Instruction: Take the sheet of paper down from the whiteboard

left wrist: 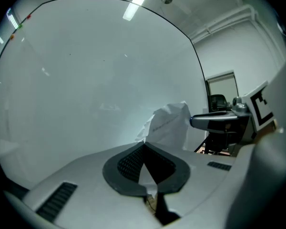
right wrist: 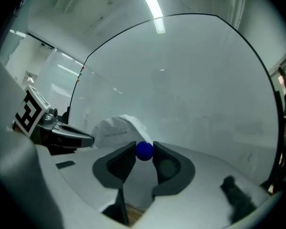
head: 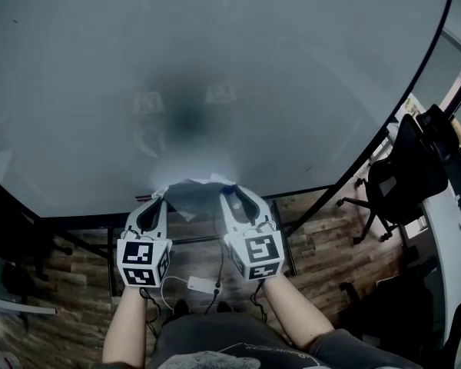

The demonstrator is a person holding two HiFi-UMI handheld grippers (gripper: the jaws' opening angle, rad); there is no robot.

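The whiteboard (head: 215, 60) fills the upper part of the head view. Below its bottom edge, a crumpled white sheet of paper (head: 190, 194) hangs between my two grippers, off the board. My left gripper (head: 158, 200) is shut on the sheet's left edge; in the left gripper view the paper (left wrist: 170, 124) bulges out beyond the closed jaws of the left gripper (left wrist: 144, 145). My right gripper (head: 229, 195) is shut on a small round blue magnet (right wrist: 144, 150) at the jaw tips, with the paper (right wrist: 115, 132) right behind it and to the left.
A black office chair (head: 403, 177) stands to the right on the wooden floor (head: 323, 244). A white power adapter (head: 202, 285) with cables lies on the floor under my hands. The whiteboard's dark frame and legs (head: 111, 261) run just beyond the grippers.
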